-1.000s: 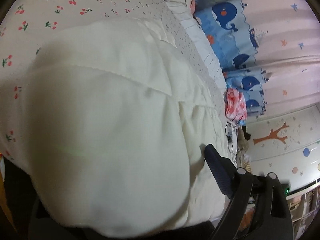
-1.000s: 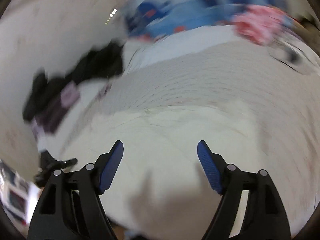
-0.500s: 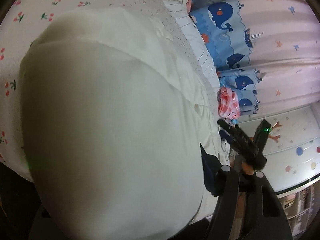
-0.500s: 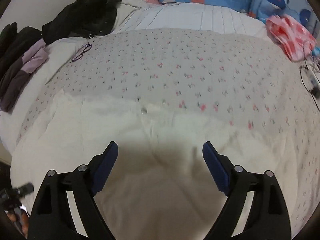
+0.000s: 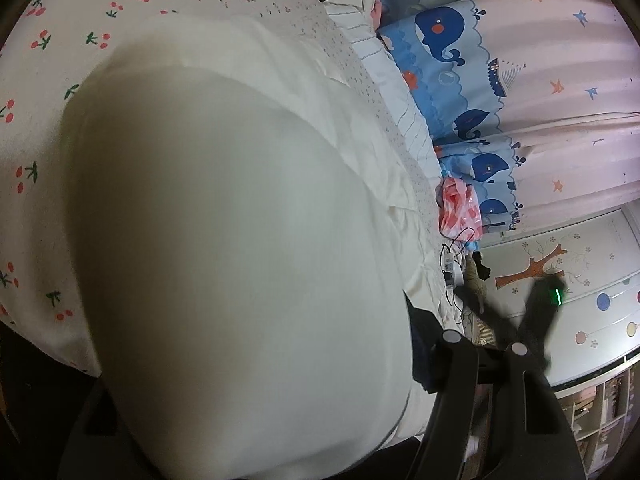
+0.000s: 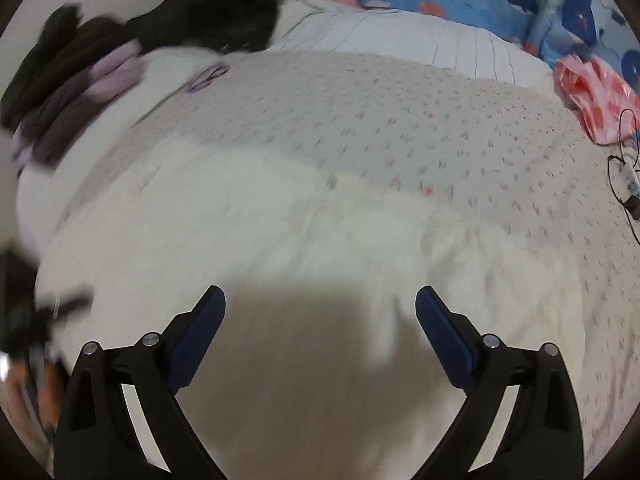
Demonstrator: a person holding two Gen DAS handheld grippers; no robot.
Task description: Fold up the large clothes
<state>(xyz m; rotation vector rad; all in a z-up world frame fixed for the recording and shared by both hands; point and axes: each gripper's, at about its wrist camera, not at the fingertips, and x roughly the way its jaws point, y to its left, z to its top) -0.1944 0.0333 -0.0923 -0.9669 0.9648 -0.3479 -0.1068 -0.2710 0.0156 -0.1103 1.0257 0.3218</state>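
Note:
A large cream-white garment lies spread on the cherry-print bedsheet. In the left wrist view a fold of the same garment bulges right in front of the camera and hides most of my left gripper; only its right finger shows, pressed against the cloth. My right gripper is open and empty, hovering over the near part of the garment. The right gripper also shows in the left wrist view, blurred.
Dark and purple clothes are piled at the bed's far left. A pink-red bag and a cable with charger lie at the right. Whale-print curtains hang behind the bed. Shelves stand past the bed's edge.
The white fold has swelled closer across the left wrist view. My right gripper has swung over the garment, staying open, and now sits slightly nearer the cloth.

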